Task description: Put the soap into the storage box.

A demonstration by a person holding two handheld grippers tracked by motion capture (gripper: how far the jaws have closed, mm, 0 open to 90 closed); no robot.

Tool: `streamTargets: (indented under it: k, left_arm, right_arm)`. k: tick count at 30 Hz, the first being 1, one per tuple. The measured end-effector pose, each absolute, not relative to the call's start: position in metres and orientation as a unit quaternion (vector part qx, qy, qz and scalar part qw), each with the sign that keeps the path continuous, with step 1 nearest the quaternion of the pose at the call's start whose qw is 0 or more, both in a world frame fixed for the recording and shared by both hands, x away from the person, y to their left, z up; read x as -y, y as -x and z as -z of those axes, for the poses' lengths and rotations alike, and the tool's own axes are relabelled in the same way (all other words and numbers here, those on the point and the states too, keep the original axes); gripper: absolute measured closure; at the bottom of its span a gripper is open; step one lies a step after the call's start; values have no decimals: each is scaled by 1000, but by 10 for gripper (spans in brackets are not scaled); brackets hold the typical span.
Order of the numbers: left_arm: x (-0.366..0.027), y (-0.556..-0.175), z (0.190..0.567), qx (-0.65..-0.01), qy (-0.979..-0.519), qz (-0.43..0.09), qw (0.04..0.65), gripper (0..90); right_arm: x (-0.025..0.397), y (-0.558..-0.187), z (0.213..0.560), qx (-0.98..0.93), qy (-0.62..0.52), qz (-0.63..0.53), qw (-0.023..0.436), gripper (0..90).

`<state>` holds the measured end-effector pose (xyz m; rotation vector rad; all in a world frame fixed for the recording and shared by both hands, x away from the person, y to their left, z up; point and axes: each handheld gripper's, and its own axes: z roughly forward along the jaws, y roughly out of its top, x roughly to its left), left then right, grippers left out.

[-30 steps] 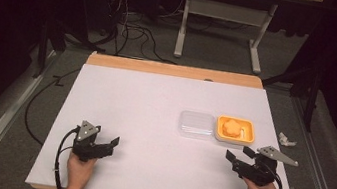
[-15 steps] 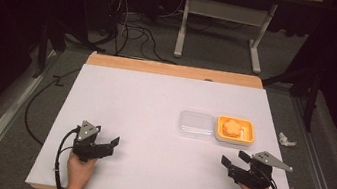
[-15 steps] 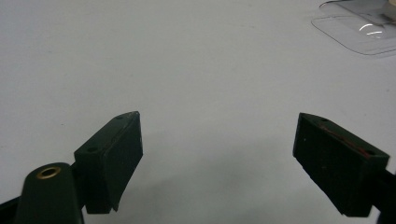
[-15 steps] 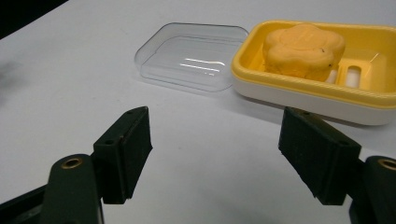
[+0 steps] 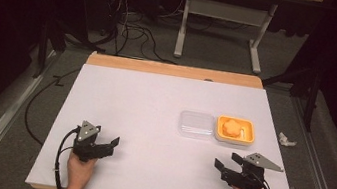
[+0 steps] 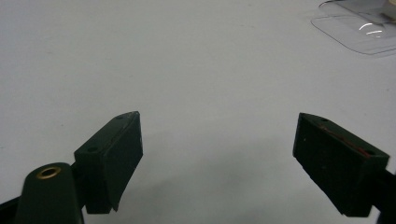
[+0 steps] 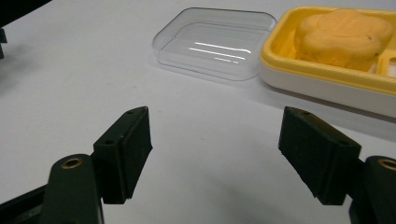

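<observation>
The right gripper (image 7: 215,156) has its jaws apart and empty, just short of the lid (image 7: 215,43); the left gripper (image 6: 217,161) is likewise spread, well off from it; the tray (image 7: 327,74) touches the lid's far side, so a careless reach likely shoves both.

White worktop (image 5: 152,122) with a tan far edge; clear lid (image 7: 215,43); yellow tray (image 7: 327,74) with white sides holding an orange cake (image 7: 343,35).

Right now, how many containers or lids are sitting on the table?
2. A yellow tray holding an orange flower-shaped item sits right of centre; a clear plastic lid lies just to its left, touching or nearly so. Nothing seems hidden.
</observation>
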<state>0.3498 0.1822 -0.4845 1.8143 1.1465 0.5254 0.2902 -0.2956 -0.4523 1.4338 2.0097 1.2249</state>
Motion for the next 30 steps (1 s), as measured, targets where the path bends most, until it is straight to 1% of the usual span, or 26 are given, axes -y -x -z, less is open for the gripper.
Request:
streamTargets:
  k: [11, 30]
  left_arm:
    - [-182, -350, 484, -463, -734, -213, 449, 164]
    - [-182, -350, 484, -464, -734, -214, 447, 164]
  right_arm:
    - [277, -296, 458, -735, -494, -426, 184, 259]
    - [262, -316, 475, -752, -491, -398, 186, 278]
